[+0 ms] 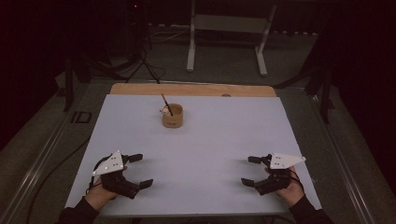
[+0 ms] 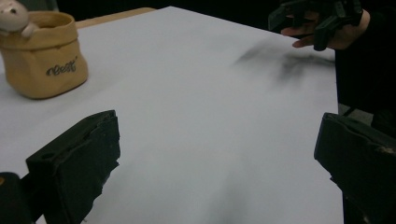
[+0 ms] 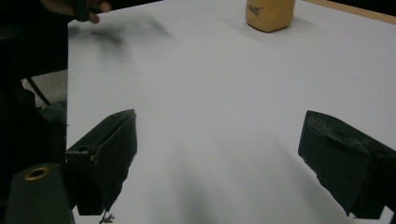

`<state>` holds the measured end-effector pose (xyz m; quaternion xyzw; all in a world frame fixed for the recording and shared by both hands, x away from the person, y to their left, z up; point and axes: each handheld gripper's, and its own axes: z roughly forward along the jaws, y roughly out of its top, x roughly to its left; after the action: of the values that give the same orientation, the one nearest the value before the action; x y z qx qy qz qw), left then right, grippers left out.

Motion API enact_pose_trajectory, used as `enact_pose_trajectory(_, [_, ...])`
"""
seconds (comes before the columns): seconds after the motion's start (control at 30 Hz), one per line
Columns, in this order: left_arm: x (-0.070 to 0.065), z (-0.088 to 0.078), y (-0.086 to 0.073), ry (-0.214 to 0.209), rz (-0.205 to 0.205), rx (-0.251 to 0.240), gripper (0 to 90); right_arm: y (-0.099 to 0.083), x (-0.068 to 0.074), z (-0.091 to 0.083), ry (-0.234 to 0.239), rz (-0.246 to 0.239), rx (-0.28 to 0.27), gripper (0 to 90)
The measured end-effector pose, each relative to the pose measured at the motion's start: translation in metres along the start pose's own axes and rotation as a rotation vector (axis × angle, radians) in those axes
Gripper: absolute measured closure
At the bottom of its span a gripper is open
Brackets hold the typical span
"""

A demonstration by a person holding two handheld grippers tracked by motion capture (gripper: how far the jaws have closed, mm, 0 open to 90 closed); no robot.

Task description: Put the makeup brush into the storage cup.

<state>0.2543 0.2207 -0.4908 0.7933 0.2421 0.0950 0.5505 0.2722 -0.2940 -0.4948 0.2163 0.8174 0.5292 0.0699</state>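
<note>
While both grippers sit low over the near edge of the white sheet (image 1: 205, 140), their jaws spread wide with nothing between them, the sheet between the two is bare.

The left gripper (image 1: 137, 170) is held in the left hand (image 1: 99, 195) at the near left corner, its grey plate (image 1: 109, 163) on top and its jaws pointing inward across the table. In the left gripper view its two black jaws stand far apart at the bottom corners, with plain white sheet in the gap.

Ahead of that gripper and off toward the far side stands a tan pot (image 1: 172, 116), well apart from both grippers and roughly between them across the table. A dark stick (image 1: 166, 103) leans out of it, and a small pale figure (image 1: 165, 111) rests at its rim. In the left gripper view the pot (image 2: 43, 53) shows soft, wrinkled sides and dark script I cannot read; the pale figure (image 2: 14, 16) peeks over its left edge.

The right gripper (image 1: 252, 170) is held in the right hand (image 1: 292, 191) at the near right corner, mirroring the other, jaws pointing inward. In the right gripper view its jaws are likewise wide apart over bare sheet, and the pot (image 3: 270, 14) stands far ahead, cut by the top edge.

Beyond the sheet runs a wooden table (image 1: 191, 89) edge.
</note>
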Motion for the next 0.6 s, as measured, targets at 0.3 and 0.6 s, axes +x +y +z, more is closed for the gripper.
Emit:
enact_pose_trajectory(0.3, [0.000, -0.003, -0.009, 0.042, 0.024, 0.010, 1.4, -0.005, -0.002, -0.001, -0.011, 0.010, 0.002, 11.7])
enact_pose_trajectory(0.6, [0.004, -0.003, -0.015, 0.061, 0.014, -0.023, 1.4, -0.006, -0.002, -0.004, -0.019, 0.007, 0.008, 11.8])
